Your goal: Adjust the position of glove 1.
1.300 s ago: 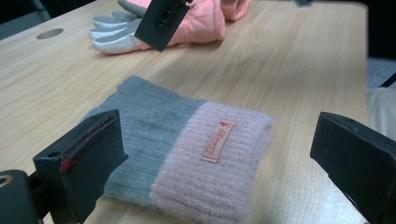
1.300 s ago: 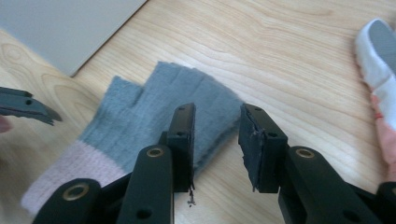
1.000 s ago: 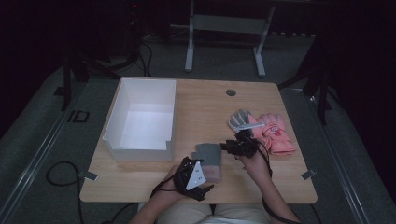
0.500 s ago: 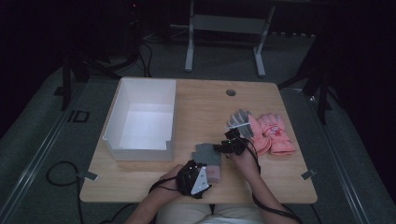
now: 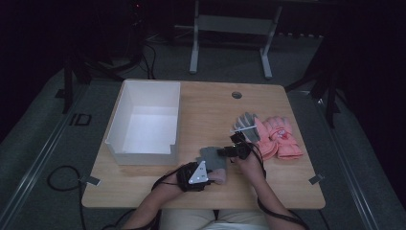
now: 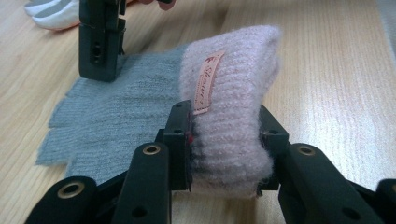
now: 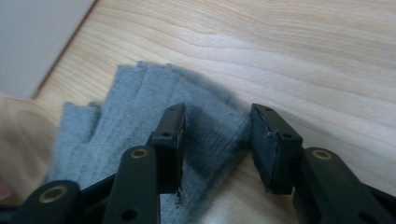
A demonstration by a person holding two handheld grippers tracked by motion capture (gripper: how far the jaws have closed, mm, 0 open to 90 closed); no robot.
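Note:
A grey knitted glove (image 5: 212,156) lies flat near the table's front middle, with a pale pink cuff (image 6: 231,116) bearing a small sewn label. My left gripper (image 6: 226,140) is shut on that pink cuff, which bulges between the pads. In the high view this left gripper (image 5: 207,175) sits at the glove's near end. My right gripper (image 7: 215,140) stands open, jaws straddling the edge of the grey glove (image 7: 140,135) just above the wood. From above, the right gripper (image 5: 225,152) is at the glove's right side.
A white open box (image 5: 143,122) stands on the left of the wooden table (image 5: 210,108). A pair of pink gloves (image 5: 280,136) and a grey-and-white glove (image 5: 246,123) lie to the right. A round hole (image 5: 236,95) is near the far edge.
The right gripper has moved left from the glove pile onto the grey glove's edge. The left gripper has stayed at the glove's near end, holding the cuff.

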